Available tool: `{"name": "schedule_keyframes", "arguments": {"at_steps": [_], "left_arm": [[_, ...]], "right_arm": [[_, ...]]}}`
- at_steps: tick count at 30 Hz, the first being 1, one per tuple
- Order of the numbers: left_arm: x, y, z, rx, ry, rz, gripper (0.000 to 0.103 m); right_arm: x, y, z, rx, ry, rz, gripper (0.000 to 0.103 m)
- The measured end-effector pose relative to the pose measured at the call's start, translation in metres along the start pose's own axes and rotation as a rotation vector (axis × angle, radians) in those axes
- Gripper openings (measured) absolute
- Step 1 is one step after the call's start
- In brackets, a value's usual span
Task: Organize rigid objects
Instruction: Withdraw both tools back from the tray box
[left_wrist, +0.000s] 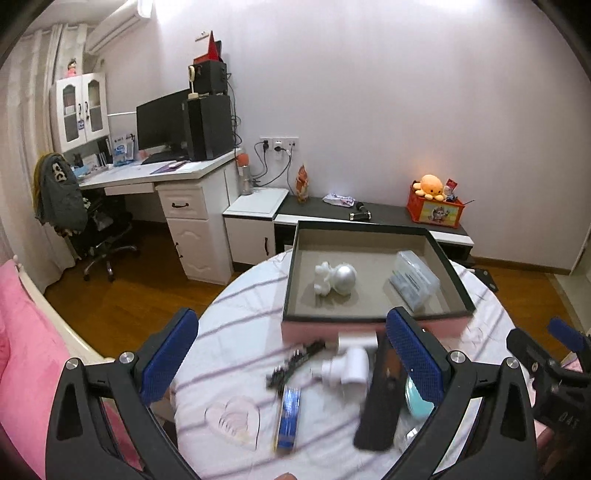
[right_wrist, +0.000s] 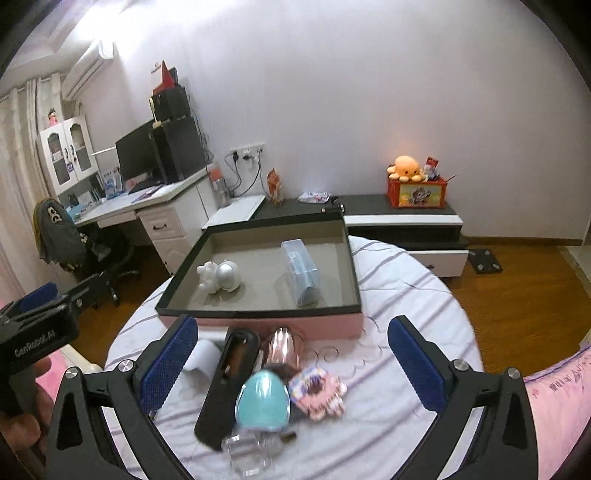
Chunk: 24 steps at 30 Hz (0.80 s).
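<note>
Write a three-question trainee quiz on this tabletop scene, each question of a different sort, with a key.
1. True or false: the box on the round table already holds a white and silver figure and a clear plastic case.
2. Multiple choice: the teal egg-shaped item lies (A) inside the box, (B) on the table in front of the box, (C) on the floor.
3. Fill in: neither the left gripper nor the right gripper holds anything; both stand ____.

Key: 1 true; 2 B; 3 open.
</note>
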<state>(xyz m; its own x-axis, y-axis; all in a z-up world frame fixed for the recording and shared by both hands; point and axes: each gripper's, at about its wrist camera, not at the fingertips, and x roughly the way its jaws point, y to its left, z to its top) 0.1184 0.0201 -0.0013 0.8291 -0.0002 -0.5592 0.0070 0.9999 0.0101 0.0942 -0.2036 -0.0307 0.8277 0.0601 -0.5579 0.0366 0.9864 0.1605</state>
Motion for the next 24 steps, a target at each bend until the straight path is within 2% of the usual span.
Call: {"name": "schedule_keyframes", "arguments": {"at_steps": [5,11,19,24], "left_arm": [[-0.034,0.005,-0.027,-0.020,0.002,0.002,0.103],[-0.051,0.005,-0.051,-0.024,0.025,0.006,0.103],[-0.084,0.005,-0.060,-0.015,-0.038,0.014,0.103],[-0.095,0.010,-0.063,-0.035,-0.069,0.013,0.103]], "right_arm": [[-0.033,0.001,-0.019,-0.020,-0.021,-0.018,0.103],[-0.057,0.005,-0.031,-0.038,-0.043,-0.018,0.103],[-0.087,0.011,-0.036,-0.057,-0.103,-0.015,0.103],[-0.109,0.017,-0.040,-0.072,-0.171,-0.025,0.103]]}}
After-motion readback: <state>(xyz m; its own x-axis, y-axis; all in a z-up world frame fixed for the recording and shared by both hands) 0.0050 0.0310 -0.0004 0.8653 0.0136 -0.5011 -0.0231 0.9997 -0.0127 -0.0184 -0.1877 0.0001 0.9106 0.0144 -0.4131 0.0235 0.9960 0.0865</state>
